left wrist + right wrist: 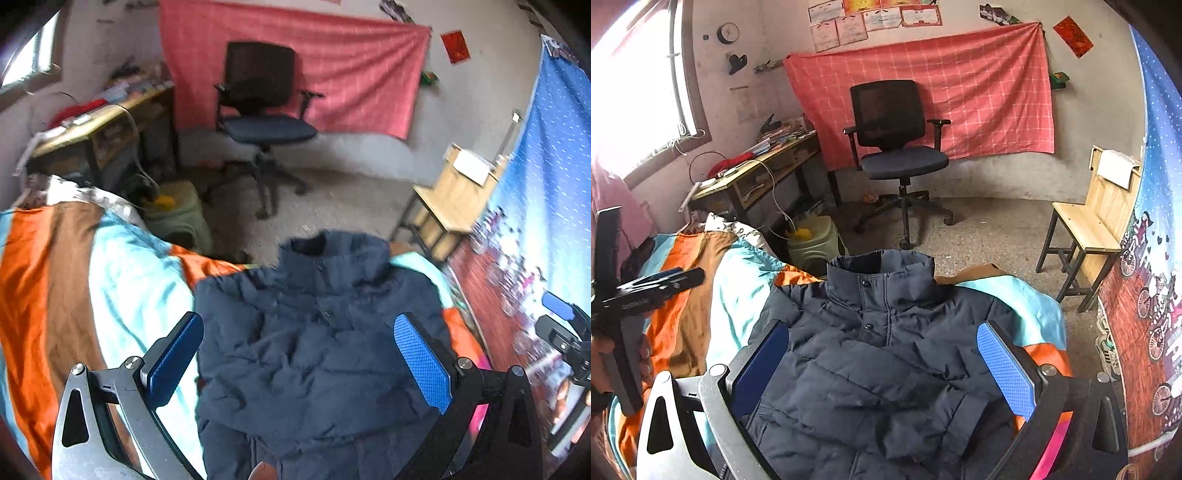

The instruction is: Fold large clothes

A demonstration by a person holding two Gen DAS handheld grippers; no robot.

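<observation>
A dark navy padded jacket (314, 343) lies front up on the bed, collar toward the far edge; it also shows in the right wrist view (886, 354), with a sleeve folded across its chest. My left gripper (299, 354) is open and empty above the jacket's middle. My right gripper (882, 365) is open and empty above the jacket's lower chest. The right gripper shows at the right edge of the left wrist view (565, 332). The left gripper, held in a hand, shows at the left of the right wrist view (646, 284).
The bed has an orange, brown and light blue striped cover (713, 295). Beyond its far edge are a black office chair (897, 147), a cluttered desk (757, 162), a wooden chair (1089, 229) and a green stool (812, 243). A patterned cloth (1145, 258) hangs at right.
</observation>
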